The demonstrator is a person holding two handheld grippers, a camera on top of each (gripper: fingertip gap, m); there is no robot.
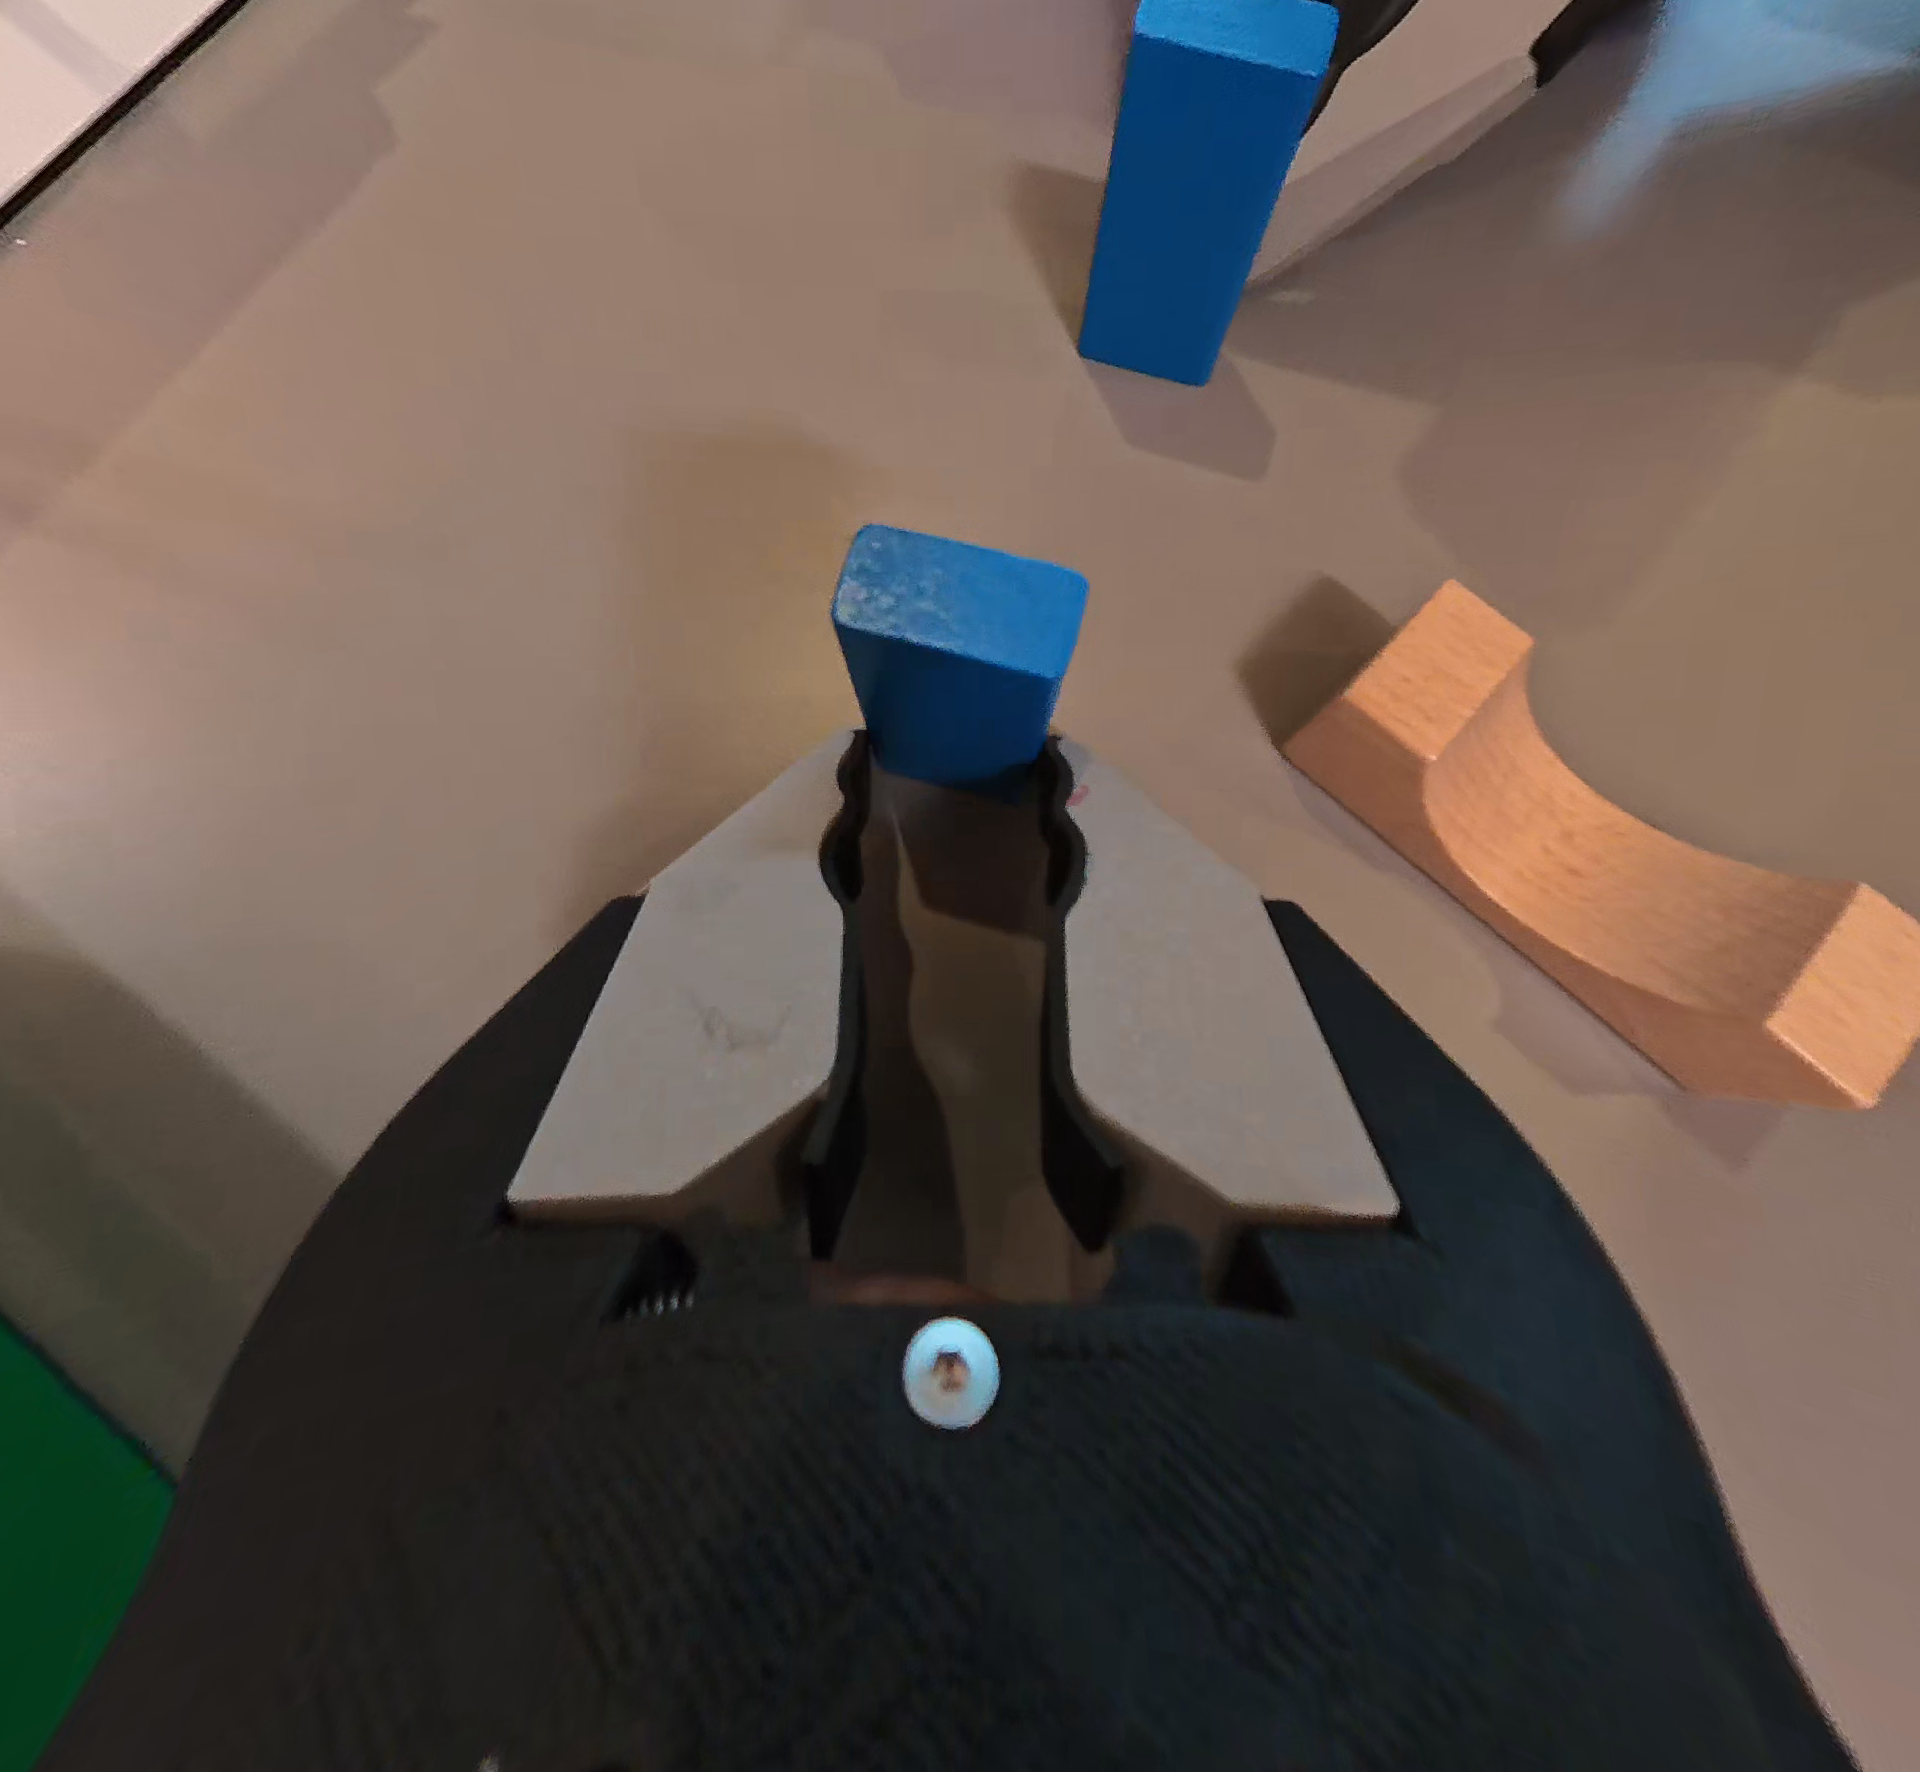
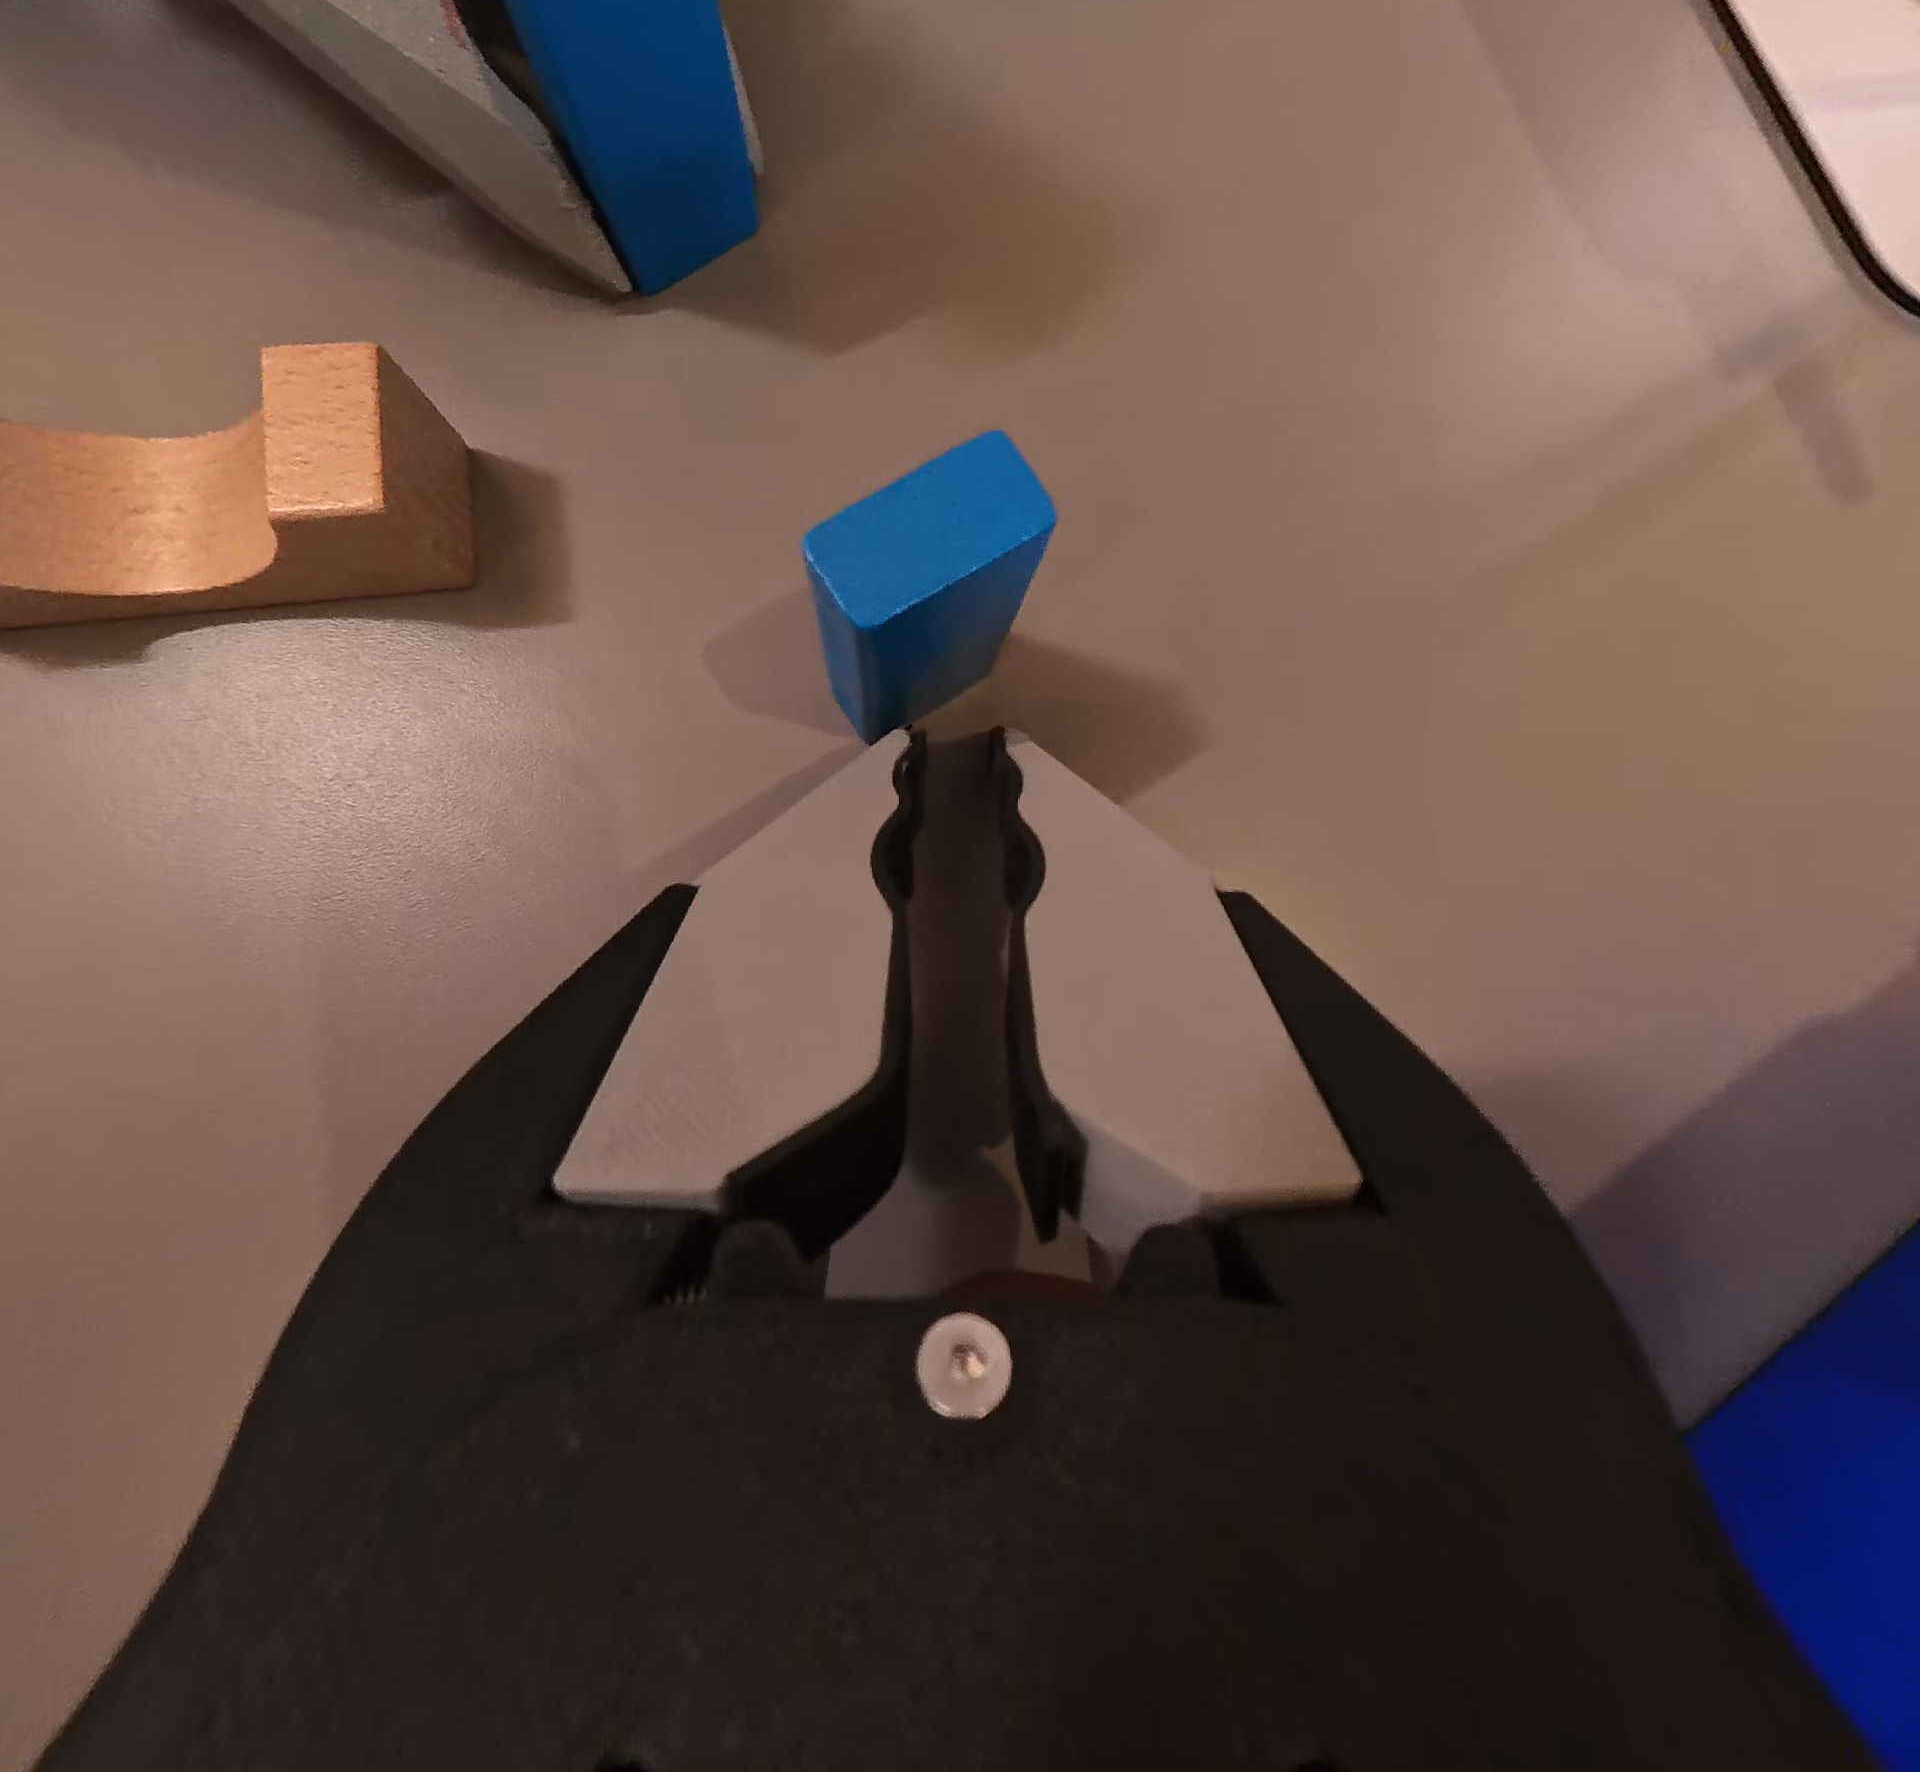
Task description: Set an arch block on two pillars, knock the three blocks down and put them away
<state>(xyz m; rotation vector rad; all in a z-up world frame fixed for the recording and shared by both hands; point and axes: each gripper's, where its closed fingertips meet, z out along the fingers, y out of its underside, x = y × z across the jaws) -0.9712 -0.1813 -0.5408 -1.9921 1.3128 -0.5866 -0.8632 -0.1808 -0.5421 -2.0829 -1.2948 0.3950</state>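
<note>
left tongs [image 1: 954, 758]: clamping one blue pillar [image 1: 956, 662] low down, pads pressing on both its sides. In the right wrist view this pair is sitting in the upper left of the frame, with the pillar's lower end down at the table [image 1: 520, 475].
right tongs [image 2: 954, 735]: nearly pinched together, just a thin slot showing, nothing sitting in it. So not gripping anything.
other blue pillar [image 2: 925, 569]: standing upright by itself, dead centre of the right wrist view, right at the tips of the right tongs. The left fingertip [image 2: 883, 751] is looking like it's brushing the bottom corner, can't say for sure.
arch block [image 1: 1590, 849]: plain wood, lying flat on its side on the table, right-hand side of the left wrist view, apart from both pillars.
background stuff: pale board with a dark rim [image 1: 104, 8] peeking in at the upper left of that view.
</note>
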